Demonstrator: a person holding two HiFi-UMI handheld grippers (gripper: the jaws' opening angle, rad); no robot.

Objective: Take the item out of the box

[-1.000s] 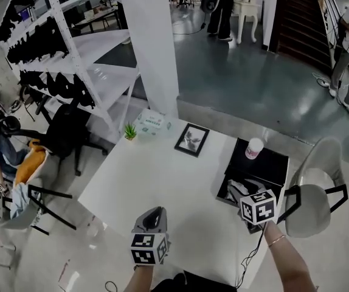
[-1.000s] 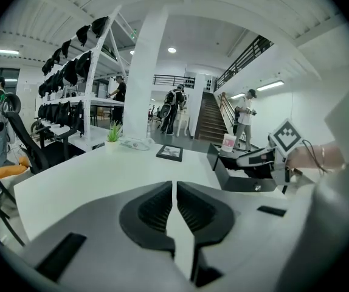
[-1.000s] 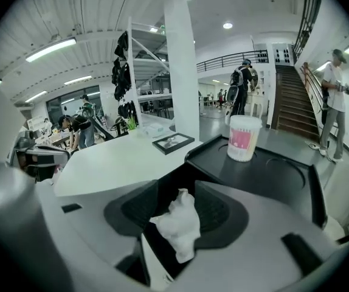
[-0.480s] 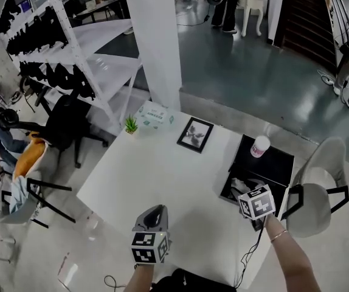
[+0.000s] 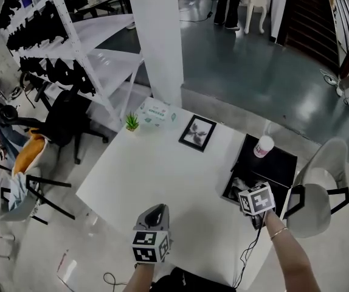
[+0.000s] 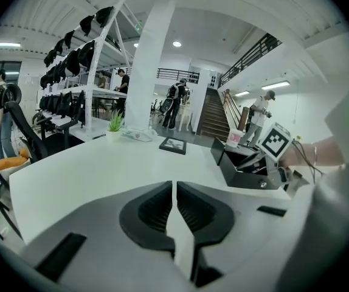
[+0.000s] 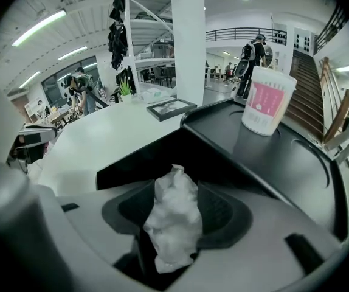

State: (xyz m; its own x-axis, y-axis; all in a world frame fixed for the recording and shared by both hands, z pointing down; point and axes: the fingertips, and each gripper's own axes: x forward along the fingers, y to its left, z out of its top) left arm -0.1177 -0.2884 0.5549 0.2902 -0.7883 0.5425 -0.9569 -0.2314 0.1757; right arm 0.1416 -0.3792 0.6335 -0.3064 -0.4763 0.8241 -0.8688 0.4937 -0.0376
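Observation:
A black box (image 5: 234, 194) lies open at the table's right edge, its lid (image 5: 279, 166) folded back. My right gripper (image 5: 247, 190) reaches into the box's near end. In the right gripper view a crumpled white item (image 7: 173, 218) sits between the jaws of the right gripper (image 7: 176, 215), which stand wide; I see no squeeze on it. The box's wall (image 7: 144, 163) rises just beyond. My left gripper (image 5: 155, 212) rests over the table's front, shut with nothing in it (image 6: 174, 193).
A pink-and-white cup (image 5: 263, 146) stands on the box lid. At the table's far side are a picture frame (image 5: 197, 132), a small plant (image 5: 131, 123) and a tissue pack (image 5: 156, 111). A white chair (image 5: 317, 202) stands right of the table.
The head view has drifted slightly. The right gripper stays at the box's near end and the left gripper has not moved.

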